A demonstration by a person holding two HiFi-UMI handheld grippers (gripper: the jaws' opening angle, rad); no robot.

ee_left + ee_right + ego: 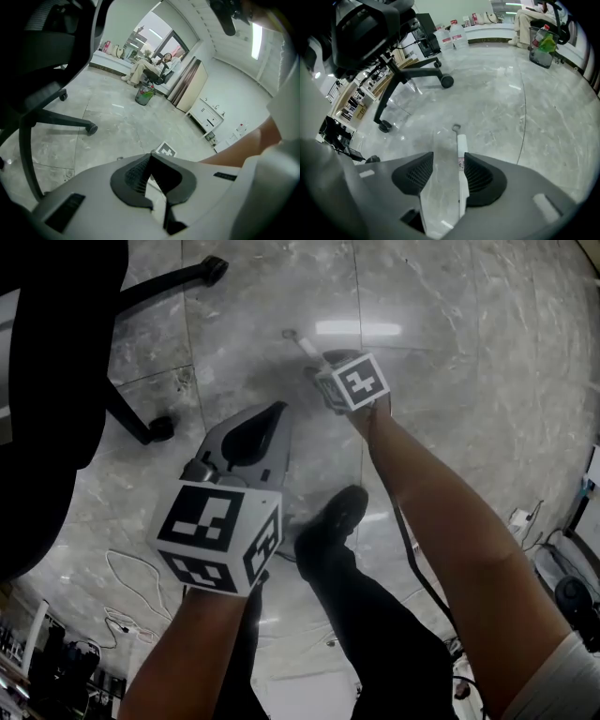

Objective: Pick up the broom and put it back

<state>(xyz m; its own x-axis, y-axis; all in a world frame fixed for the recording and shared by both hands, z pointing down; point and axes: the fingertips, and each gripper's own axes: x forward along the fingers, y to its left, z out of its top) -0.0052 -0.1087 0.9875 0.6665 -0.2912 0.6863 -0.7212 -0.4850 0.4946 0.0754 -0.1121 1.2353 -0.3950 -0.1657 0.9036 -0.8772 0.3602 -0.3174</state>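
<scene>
Broom handle (pixel 461 145) lies on the floor (pixel 501 108) between the spread jaws of the right gripper (pixel 449 157), close beside one pad, hooked end ahead. Left gripper (pixel 150 158): jaws together, nothing between them. Office chair (pixel 365 28) stands beyond the right gripper.

Head view, looking down. Left gripper (pixel 274 411), near and low in frame, points forward and down on a bare left forearm (pixel 202 652); its jaws meet at the tips. Right gripper (pixel 449 154), reached farther out on an extended right forearm (pixel 441 512), tilts steeply floorward; its jaws stand wide apart, the broom handle (pixel 461 145) showing in the gap.
</scene>
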